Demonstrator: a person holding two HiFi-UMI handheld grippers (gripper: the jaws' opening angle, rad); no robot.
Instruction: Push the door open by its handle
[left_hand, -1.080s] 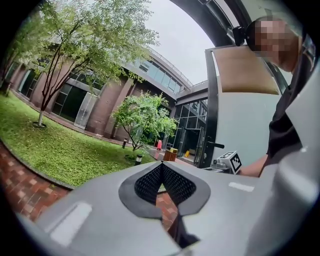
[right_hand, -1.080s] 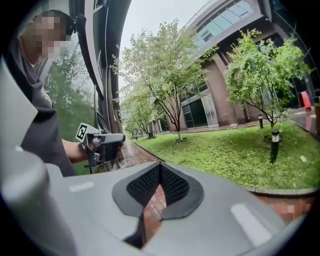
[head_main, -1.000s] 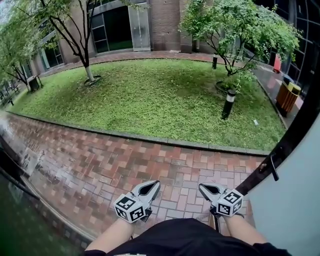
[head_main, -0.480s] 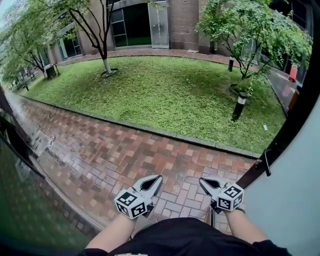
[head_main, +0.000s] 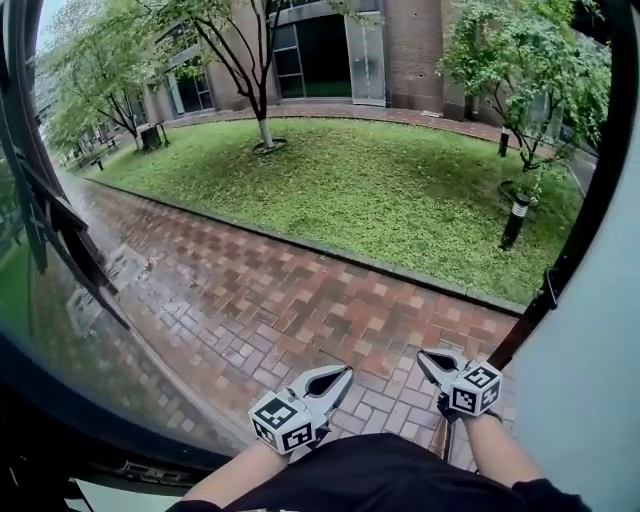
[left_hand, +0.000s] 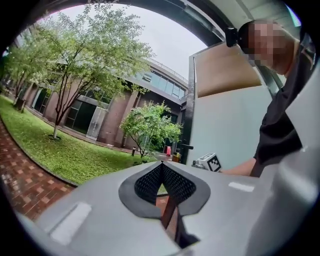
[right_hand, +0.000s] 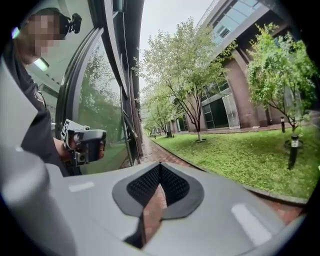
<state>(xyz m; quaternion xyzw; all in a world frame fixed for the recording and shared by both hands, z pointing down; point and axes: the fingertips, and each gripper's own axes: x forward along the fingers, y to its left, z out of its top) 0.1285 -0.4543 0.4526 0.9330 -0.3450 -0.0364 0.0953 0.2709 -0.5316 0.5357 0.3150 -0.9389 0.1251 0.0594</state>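
"Door (head_main: 590, 400) check, left to right?"

"Glass panel (head_main: 28, 270) far left; your left gripper (head_main: 348, 371), jaws pressed together on nothing; your right gripper (head_main: 422, 356), likewise closed and empty; then the pale door, swung wide just beside it, its handle (head_main: 549, 288) on the dark edge untouched."

"More push?"

"Probably little. If so, set your right jaws' closed tips against the handle and press level, steadily."

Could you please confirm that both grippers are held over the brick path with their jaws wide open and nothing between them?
Not quite: the jaws are shut, not wide open, as each gripper view shows. The left gripper and right gripper are held over the brick path with nothing between them.
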